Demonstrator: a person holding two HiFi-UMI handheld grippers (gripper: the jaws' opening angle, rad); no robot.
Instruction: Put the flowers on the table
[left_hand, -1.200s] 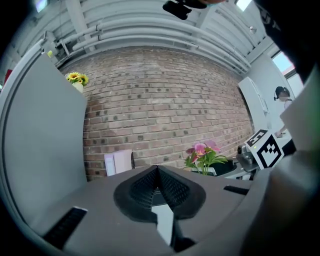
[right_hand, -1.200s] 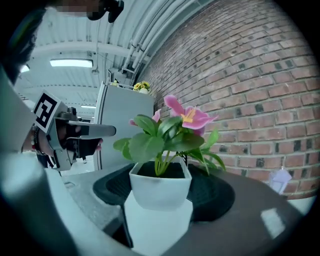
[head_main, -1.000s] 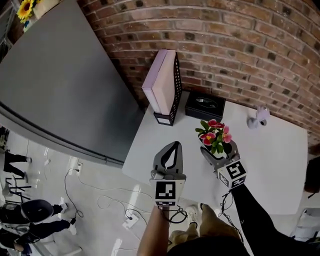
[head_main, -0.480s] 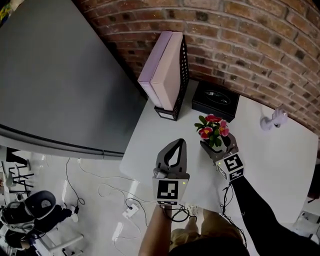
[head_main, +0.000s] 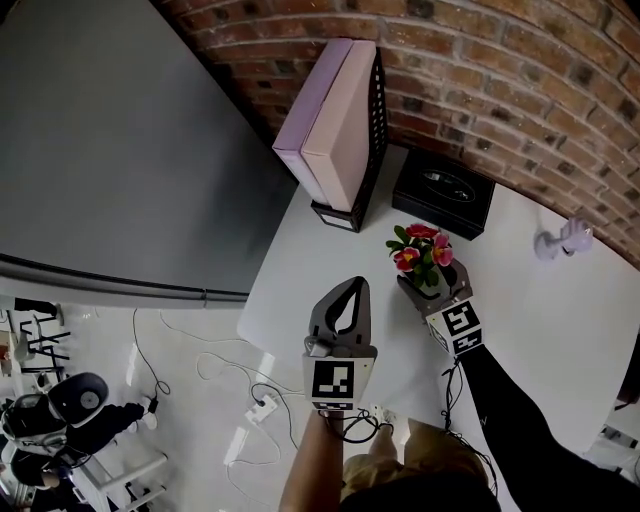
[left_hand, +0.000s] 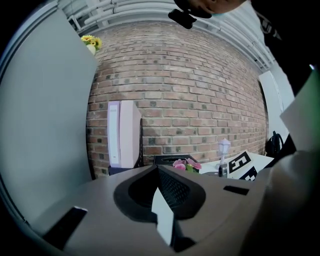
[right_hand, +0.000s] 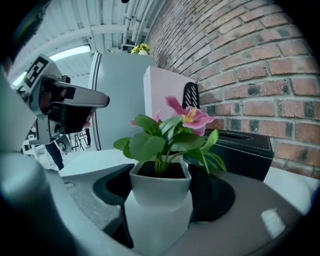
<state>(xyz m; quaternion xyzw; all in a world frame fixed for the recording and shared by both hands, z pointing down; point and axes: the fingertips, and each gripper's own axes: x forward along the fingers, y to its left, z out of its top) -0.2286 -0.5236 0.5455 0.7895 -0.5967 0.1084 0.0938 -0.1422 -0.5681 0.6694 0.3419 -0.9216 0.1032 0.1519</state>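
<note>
Holding the potted flowers (head_main: 420, 260) over the white counter (head_main: 545, 320), right tool (head_main: 432, 292) pinching the pot. Left tool (head_main: 343, 298) is pressed together, empty. Next, I'd guess: lower it upright by the black box (head_main: 444, 193), then release.

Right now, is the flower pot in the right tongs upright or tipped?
Upright: the flower pot sits level, clamped in the right tongs, its rim flat and stems rising straight up.
</note>
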